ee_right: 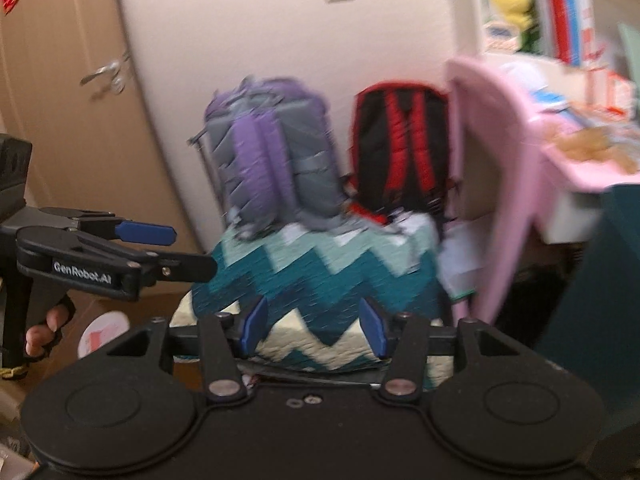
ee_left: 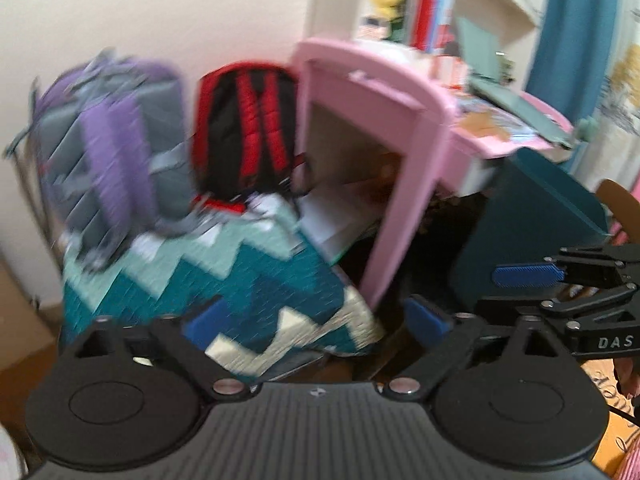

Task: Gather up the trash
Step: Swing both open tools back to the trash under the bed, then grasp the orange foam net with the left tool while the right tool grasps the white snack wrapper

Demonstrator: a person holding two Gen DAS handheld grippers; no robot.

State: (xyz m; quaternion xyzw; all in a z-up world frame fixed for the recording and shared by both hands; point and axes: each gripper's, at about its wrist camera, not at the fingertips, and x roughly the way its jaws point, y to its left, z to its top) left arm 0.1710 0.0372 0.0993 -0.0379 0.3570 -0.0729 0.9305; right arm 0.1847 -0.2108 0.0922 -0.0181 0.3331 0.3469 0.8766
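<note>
Blurred white papers, possibly trash, lying under pink desk

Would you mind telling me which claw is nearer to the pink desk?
Right, by a modest margin. The right claw hovers open just short of the pink desk, toward its leg. The left claw, also open, hangs farther away, beside the zigzag blanket.

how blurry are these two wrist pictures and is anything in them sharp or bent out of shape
Left wrist view: motion blur smears the purple backpack and zigzag blanket; the left gripper body is fairly sharp. Right wrist view: similar blur; the door edge bows from fisheye distortion; the right gripper stays clearer.
</note>
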